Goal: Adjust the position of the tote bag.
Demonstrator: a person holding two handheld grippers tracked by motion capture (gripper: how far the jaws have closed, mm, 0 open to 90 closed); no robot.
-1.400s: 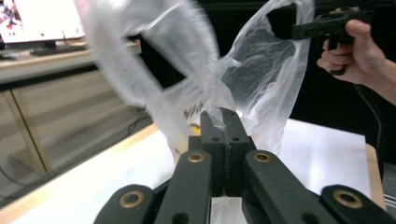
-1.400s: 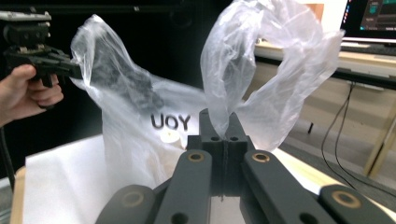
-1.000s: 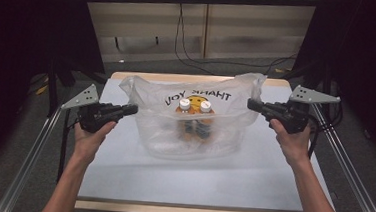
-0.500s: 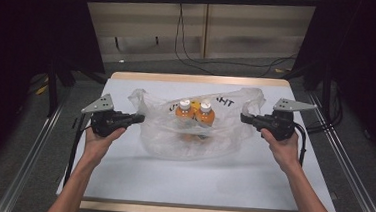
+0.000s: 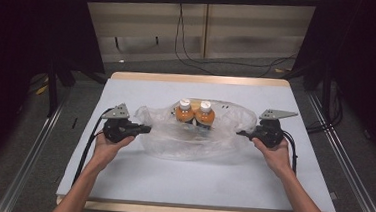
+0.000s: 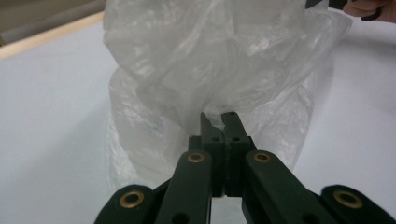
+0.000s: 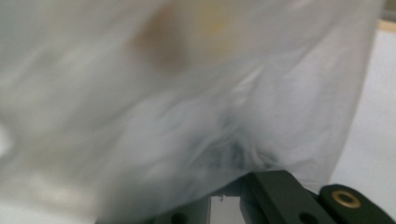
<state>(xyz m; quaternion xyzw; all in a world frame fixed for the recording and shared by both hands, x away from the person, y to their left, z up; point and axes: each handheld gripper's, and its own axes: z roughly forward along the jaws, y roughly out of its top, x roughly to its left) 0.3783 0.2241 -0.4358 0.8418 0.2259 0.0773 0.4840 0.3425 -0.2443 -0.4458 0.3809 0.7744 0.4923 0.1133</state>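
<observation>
The left gripper point(image 6: 219, 122) has its jaws closed together, pinching a gathered fold of the clear plastic bag point(image 6: 219, 70); the film bunches directly at the jaw tips and spreads upward and away from them. The right gripper point(image 7: 243, 179) sits under a pinch of the same bag point(image 7: 187, 107), with creases converging at the point where the jaws should meet. The jaw tips are covered by film there, so their exact gap cannot be read, but the drawn creases suggest a grip.

In the high view the left gripper point(image 5: 141, 129) holds the bag's left end and the right gripper point(image 5: 244, 134) holds its right end. The bag point(image 5: 193, 141) lies slack on the counter point(image 5: 170, 185), its long axis running left to right between the two sets of jaws. Each gripper is therefore at one end of that axis, and neither hand is clearly nearer the contents. Two orange bottles point(image 5: 194, 114) with white caps stand side by side inside the bag, toward its far side and roughly midway between the grippers.

The high view gives the bag's full spread and the bottle positions. The left gripper view confirms the closed pinch. The right gripper view shows the bottles merely as blurred orange patches point(image 7: 187, 28) through the film.
</observation>
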